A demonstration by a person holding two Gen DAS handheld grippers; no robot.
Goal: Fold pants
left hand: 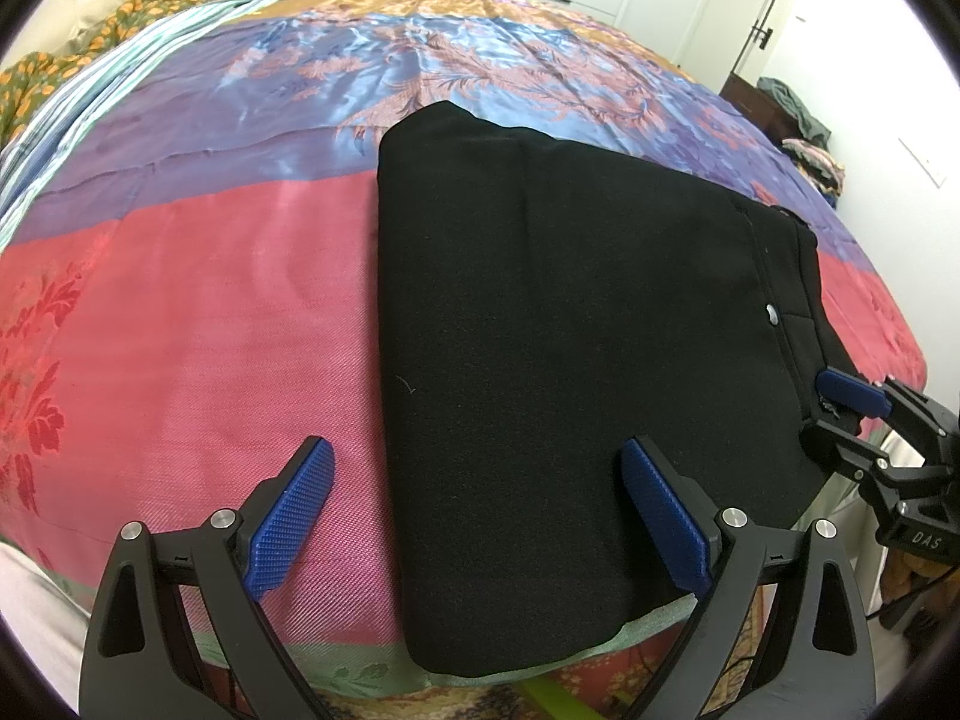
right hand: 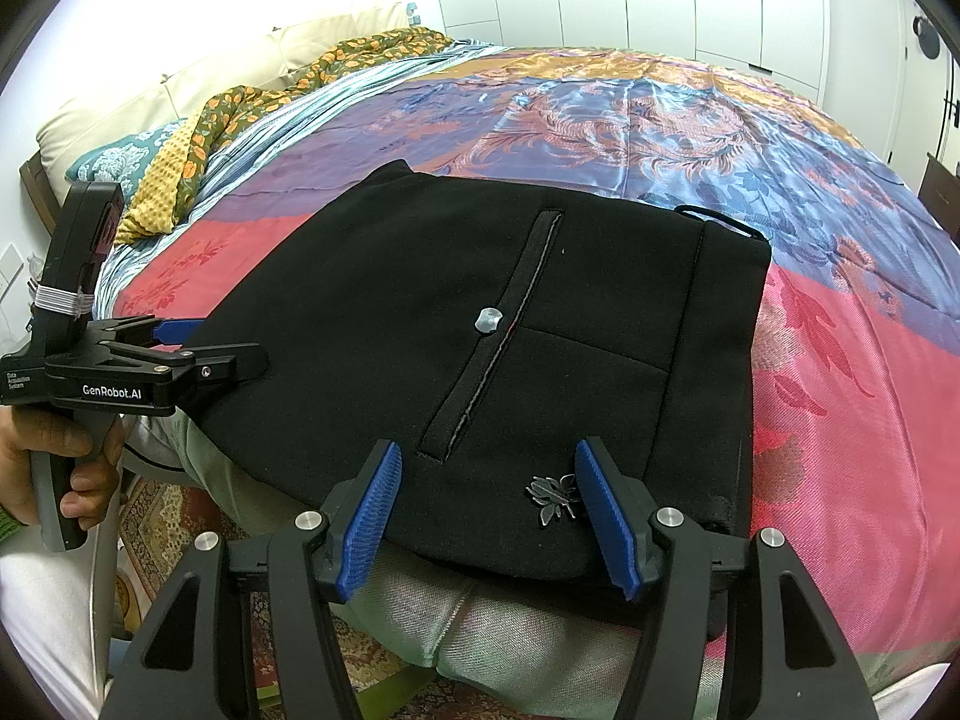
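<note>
the black pants (left hand: 570, 360) lie as a folded slab on the bedspread (left hand: 180, 330), near edge overhanging the bed at 6 o'clock in both wrist views. judged: a fold is done and the bundle is squared for another fold or for release.

left gripper (left hand: 474, 516): fingers wide apart, one blue pad over the bedspread, the other over the cloth, bracketing the folded edge; nothing held. right gripper (right hand: 486, 516): fingers apart over the waistband end beside the metal leaf ornament (right hand: 555, 498); from the left wrist view it sits at the pants corner at 3 o'clock, contact unclear.

open bedspread runs from 9 to 12 o'clock. the button (right hand: 489, 320) and pocket slit (right hand: 498, 330) face up.
</note>
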